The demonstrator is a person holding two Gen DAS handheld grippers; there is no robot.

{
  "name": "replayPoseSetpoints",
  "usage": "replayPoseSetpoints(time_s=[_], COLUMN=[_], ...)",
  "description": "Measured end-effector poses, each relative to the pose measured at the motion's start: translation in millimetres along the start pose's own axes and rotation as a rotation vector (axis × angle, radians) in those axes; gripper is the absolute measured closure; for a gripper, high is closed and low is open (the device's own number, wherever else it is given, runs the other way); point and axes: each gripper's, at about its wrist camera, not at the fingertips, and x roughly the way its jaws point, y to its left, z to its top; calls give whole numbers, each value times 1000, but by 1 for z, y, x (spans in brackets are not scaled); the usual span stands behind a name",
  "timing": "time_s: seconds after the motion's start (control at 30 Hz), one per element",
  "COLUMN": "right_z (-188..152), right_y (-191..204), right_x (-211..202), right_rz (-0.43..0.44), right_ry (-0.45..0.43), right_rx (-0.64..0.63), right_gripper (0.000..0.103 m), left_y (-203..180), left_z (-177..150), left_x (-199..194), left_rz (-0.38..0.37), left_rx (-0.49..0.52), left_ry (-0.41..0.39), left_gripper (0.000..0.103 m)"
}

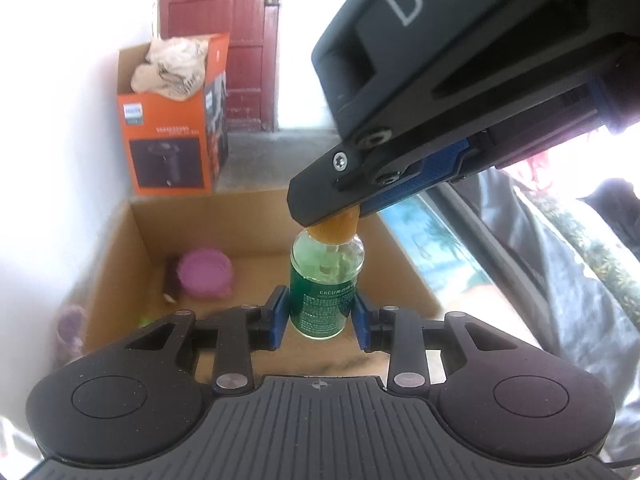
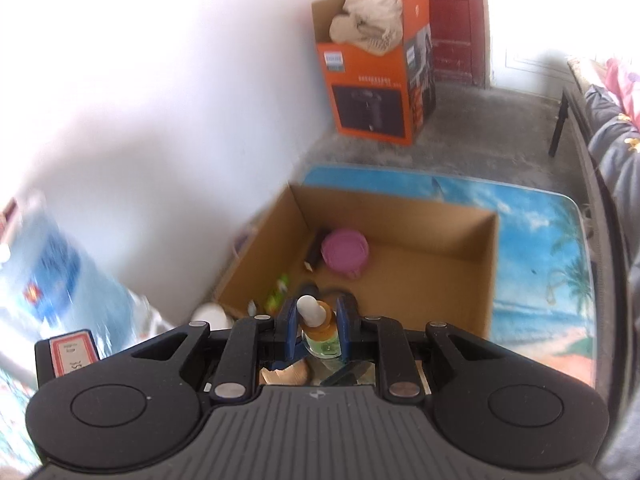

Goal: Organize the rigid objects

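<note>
**Desk:** What is nearest the lens?

**Photographer:** The left gripper (image 1: pixel 320 312), its blue pads pinching the label of a small green dropper bottle (image 1: pixel 326 284). The bottle stands upright, in the air over an open cardboard box (image 2: pixel 494 264). From above, the right gripper (image 2: pixel 316 330) clamps narrowly on the bottle's orange cap (image 1: pixel 335 226), with the white rubber bulb (image 2: pixel 309 307) poking up between its fingers.

**Desk:** And the step?

**Photographer:** It reads as two hands sharing one bottle, either carrying it to the box or loosening the cap; I cannot tell which. Done well, the lower grip holds the glass square and firm while the upper one stays centred on the cap, so nothing tilts or spills.

**Desk:** Further back?

**Photographer:** A pink lidded container (image 2: pixel 344 254) on the box floor, small items near the box's corner, then a beach-print mat (image 2: pixel 540 240). An orange carton (image 2: pixel 376 80) stuffed with cloth stands by the wall.
</note>
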Motion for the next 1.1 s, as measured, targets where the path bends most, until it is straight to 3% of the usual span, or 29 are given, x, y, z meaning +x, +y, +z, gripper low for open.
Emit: replayPoseSetpoints(time_s=[0.23, 0.4, 0.57, 1.0, 1.1], right_z=[44, 77, 100, 99, 96], right_y=[-25, -60, -99, -135, -140], right_x=[50, 96, 140, 218, 228], right_rz=[59, 84, 127, 166, 156], right_ry=[0, 48, 109, 235, 258], right_rx=[-9, -41, -22, 25, 35], right_gripper=[81, 81, 81, 82, 89], left_y=[18, 24, 24, 40, 38], left_z=[30, 50, 61, 45, 45], left_x=[53, 110, 156, 215, 215], left_rz=[61, 86, 114, 150, 141], left_rx=[-52, -105, -96, -88, -69], left_ry=[37, 71, 130, 303, 312], left_gripper=[71, 70, 70, 69, 66])
